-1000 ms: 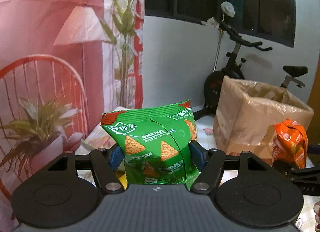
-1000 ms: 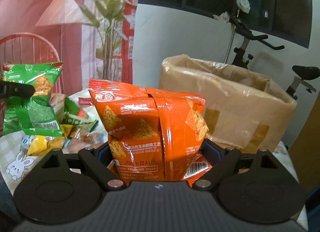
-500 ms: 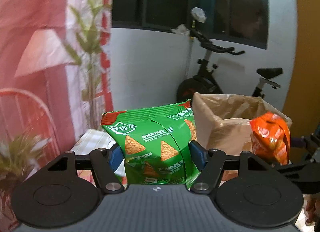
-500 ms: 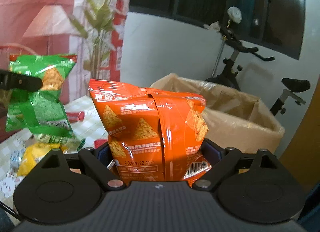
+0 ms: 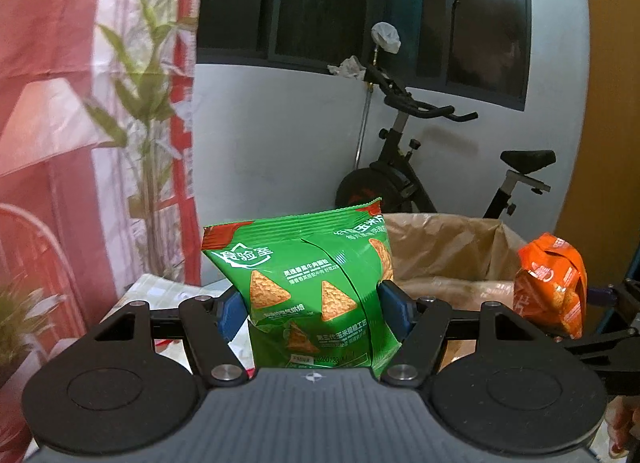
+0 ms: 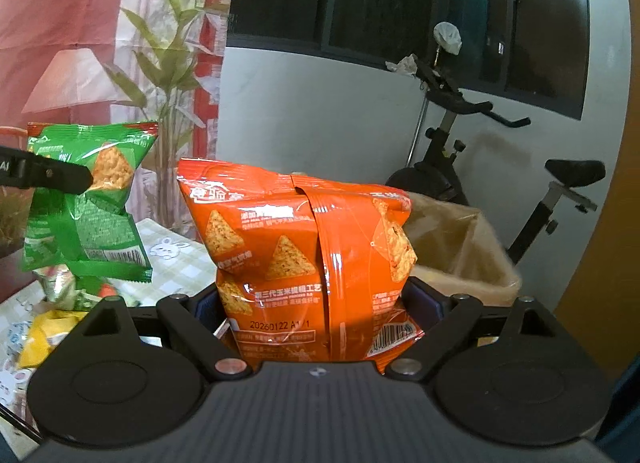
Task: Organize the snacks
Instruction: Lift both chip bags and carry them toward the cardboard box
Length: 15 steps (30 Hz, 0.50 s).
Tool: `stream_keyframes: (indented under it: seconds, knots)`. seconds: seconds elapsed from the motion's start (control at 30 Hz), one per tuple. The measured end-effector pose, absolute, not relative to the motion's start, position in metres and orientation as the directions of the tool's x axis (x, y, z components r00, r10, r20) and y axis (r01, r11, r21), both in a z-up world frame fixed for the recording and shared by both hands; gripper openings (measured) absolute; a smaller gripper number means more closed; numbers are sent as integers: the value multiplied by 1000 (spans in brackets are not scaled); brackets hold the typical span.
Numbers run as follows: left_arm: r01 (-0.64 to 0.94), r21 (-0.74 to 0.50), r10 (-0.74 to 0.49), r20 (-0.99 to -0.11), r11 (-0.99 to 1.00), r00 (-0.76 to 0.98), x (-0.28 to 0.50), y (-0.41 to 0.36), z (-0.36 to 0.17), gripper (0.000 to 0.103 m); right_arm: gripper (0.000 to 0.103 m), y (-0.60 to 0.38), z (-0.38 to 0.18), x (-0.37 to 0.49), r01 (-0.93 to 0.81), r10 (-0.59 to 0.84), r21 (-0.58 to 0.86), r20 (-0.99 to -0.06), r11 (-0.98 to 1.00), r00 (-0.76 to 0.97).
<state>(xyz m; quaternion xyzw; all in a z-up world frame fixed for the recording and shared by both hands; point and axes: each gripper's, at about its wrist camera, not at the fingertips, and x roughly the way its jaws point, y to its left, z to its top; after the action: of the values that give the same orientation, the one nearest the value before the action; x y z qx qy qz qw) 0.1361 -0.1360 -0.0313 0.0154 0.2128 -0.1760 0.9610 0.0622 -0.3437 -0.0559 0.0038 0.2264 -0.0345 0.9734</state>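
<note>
Left wrist: left gripper [image 5: 312, 309] clamped on green chip bag [image 5: 308, 287], right gripper [image 6: 320, 305] clamped on orange chip bag [image 6: 304, 263], lined cardboard box [image 5: 448, 259] behind.

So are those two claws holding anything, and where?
Left gripper pinches the green chip bag at its sides; right gripper pinches the orange chip bag likewise.

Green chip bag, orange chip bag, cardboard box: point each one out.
green chip bag [image 5: 304, 295], left wrist view, front panel.
orange chip bag [image 6: 296, 259], right wrist view, front panel.
cardboard box [image 5: 452, 259], left wrist view, inner lining.
</note>
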Motion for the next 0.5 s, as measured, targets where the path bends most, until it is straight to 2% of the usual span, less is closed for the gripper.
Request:
stream_keyframes:
  seconds: [0.23,0.5]
  knots:
    - [380,-16,-354,-399,925,846,169,-187,-20,71,91,-410,-45,89,105,-93,5,-415,994,905]
    - [413,1,-386,-359,911,850,219,-243,-3,71,91,-470,-33,144,137,-127,5,-344,991,930]
